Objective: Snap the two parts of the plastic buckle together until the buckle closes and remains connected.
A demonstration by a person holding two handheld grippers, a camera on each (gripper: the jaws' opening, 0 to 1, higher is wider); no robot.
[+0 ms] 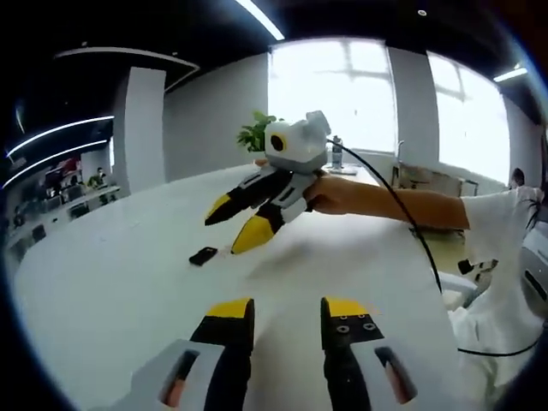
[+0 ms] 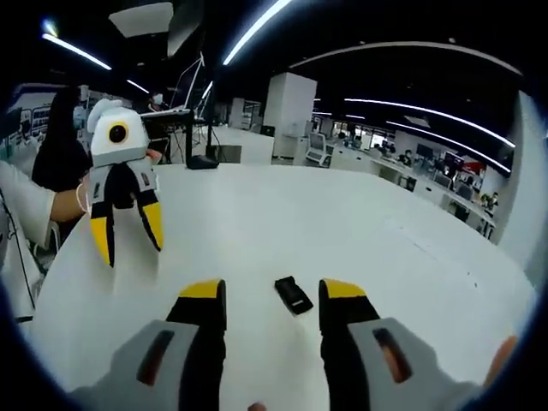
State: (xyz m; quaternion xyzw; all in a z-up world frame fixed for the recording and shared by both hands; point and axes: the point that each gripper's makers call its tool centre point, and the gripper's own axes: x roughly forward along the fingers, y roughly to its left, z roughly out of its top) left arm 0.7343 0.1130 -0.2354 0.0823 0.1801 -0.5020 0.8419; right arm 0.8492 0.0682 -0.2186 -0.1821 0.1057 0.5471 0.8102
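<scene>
Black buckle (image 2: 293, 295) lying on the white table (image 2: 342, 223), sitting right between the right gripper (image 2: 272, 298) tips, jaws gaping wide. Left gripper (image 1: 288, 310) hovering apart, also spread wide, probably holding nothing.

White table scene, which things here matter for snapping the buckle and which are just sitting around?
For the job:
small black plastic buckle piece on the white table
left gripper, jaws apart
right gripper, jaws apart

Just around:
green potted plant
dark bottle
black cable

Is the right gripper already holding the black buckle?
No, the buckle lies on the white table between the open right gripper jaws, untouched.
</scene>
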